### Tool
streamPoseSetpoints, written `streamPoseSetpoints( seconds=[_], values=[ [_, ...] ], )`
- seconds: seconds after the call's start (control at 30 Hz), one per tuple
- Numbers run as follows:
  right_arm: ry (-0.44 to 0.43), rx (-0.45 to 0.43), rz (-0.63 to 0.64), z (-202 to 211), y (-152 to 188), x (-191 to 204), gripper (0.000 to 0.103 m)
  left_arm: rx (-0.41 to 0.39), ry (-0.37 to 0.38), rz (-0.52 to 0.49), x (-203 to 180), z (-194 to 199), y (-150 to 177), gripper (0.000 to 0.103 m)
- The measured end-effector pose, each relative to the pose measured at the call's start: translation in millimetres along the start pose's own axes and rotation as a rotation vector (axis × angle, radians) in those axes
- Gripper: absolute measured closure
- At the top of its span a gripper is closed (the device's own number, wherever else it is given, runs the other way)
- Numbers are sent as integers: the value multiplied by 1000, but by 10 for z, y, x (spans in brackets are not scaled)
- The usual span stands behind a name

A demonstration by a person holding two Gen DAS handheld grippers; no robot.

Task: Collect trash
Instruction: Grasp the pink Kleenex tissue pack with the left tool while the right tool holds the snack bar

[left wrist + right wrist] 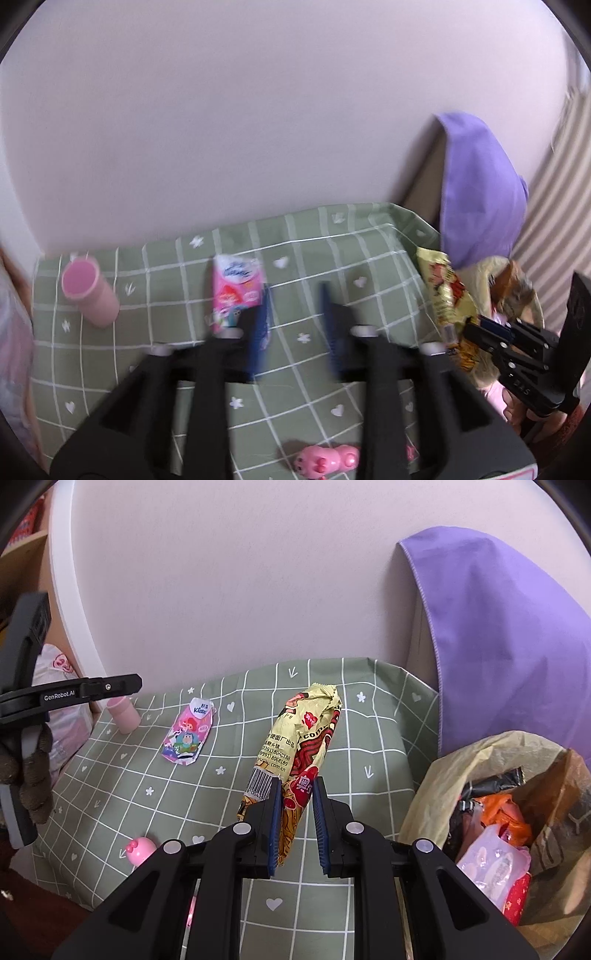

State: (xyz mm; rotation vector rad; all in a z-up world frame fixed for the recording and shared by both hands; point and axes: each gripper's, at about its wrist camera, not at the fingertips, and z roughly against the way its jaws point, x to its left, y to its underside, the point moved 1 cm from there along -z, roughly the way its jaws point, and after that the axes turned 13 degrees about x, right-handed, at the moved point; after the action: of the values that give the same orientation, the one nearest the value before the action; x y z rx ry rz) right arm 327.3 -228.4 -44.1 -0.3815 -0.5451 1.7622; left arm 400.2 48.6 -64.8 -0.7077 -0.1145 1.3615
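My right gripper point(297, 786) is shut on a yellow noodle wrapper point(301, 731) and holds it above the green checked tablecloth point(354, 716); the left wrist view shows that wrapper point(443, 291) and the right gripper point(476, 328) at the right. A pink tissue packet point(188, 731) lies flat on the cloth. My left gripper point(295, 291) is open and empty, with the tissue packet point(236, 291) just left of its left finger. The left gripper also shows at the left edge of the right wrist view point(136, 685). A paper trash bag point(491, 812) holding wrappers stands at the right.
A pink cylinder point(90, 295) stands at the cloth's back left. A pink pig toy point(325, 459) lies near the front edge. A purple cloth point(509, 638) hangs at the right by the wall. A white shelf edge point(70, 590) is at the left.
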Motion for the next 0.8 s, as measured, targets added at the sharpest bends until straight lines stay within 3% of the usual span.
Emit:
streamPoseSetpoints(
  seconds=[0.17,0.27,0.3,0.37,0.5,0.6,0.63,0.73,0.77,0.8],
  values=[
    [0,3,3,-42,-18,-7,86,93,-49,149,607,-291,126,43],
    [-6,17,-8,-92,-7,-42,86,165,-1,191,748,-526,178,42],
    [-8,22,-10,-106,-10,-52,86,178,32,179,723,-619,169,41],
    [-7,26,-9,-115,-18,-60,86,185,22,125,617,-736,128,41],
    [5,24,-5,-72,-2,-53,86,192,-111,-68,229,-1044,28,41],
    [14,26,-14,-35,27,-74,86,231,-207,-128,57,-1330,-12,41],
    [18,27,-18,-20,43,-85,86,245,-222,-122,50,-1380,-23,44],
    [29,21,-33,27,99,-95,86,256,-236,-91,71,-1429,-41,74],
    [33,17,-42,52,123,-103,86,259,-227,-87,75,-1419,-46,90],
    [35,13,-48,74,143,-106,86,257,-220,-83,73,-1393,-49,93]
  ],
)
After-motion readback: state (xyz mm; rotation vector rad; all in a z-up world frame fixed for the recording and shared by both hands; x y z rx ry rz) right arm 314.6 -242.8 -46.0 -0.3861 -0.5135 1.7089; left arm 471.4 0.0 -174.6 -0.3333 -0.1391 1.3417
